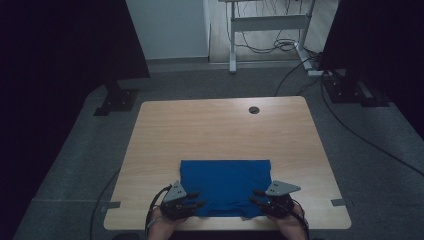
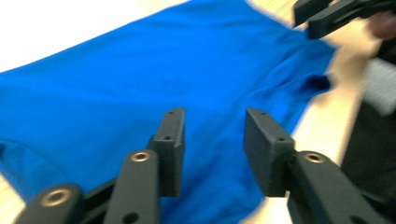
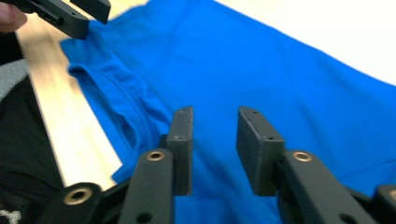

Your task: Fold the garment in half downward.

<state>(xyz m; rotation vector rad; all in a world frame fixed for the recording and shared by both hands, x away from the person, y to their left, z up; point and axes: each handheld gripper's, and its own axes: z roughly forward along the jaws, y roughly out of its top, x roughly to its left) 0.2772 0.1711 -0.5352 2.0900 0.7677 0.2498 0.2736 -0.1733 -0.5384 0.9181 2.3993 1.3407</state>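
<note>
High view: a folded blue shirt (image 1: 225, 186) lies flat on the near half of a light wooden table (image 1: 220, 125), its near edge close to the table's front edge. The left gripper (image 1: 196, 199) sits at the shirt's near left corner and the right gripper (image 1: 258, 197) at its near right corner; both point inward toward each other across the cloth. A person's hands enter from the bottom edge, one behind each gripper. A small dark round grommet (image 1: 254, 110) is set in the far part of the table, well apart from the shirt. Beyond the table, a white desk frame (image 1: 267, 25) with loose cables (image 1: 280, 46) stands on grey carpet.

Left gripper view: the left gripper (image 2: 214, 149) holds its jaws apart with a clear gap between the pads; blue cloth (image 2: 140, 84) shows through the gap and lies beneath, not pinched. The collar opening appears as a dark fold at the right side of the shirt. The other gripper is at the upper right corner.

Right gripper view: the right gripper (image 3: 215, 147) likewise has its jaws apart, nothing clamped, with the shirt (image 3: 261, 70) spread below. The ribbed neckline runs along the cloth's left edge, next to bare table (image 3: 70, 126).
</note>
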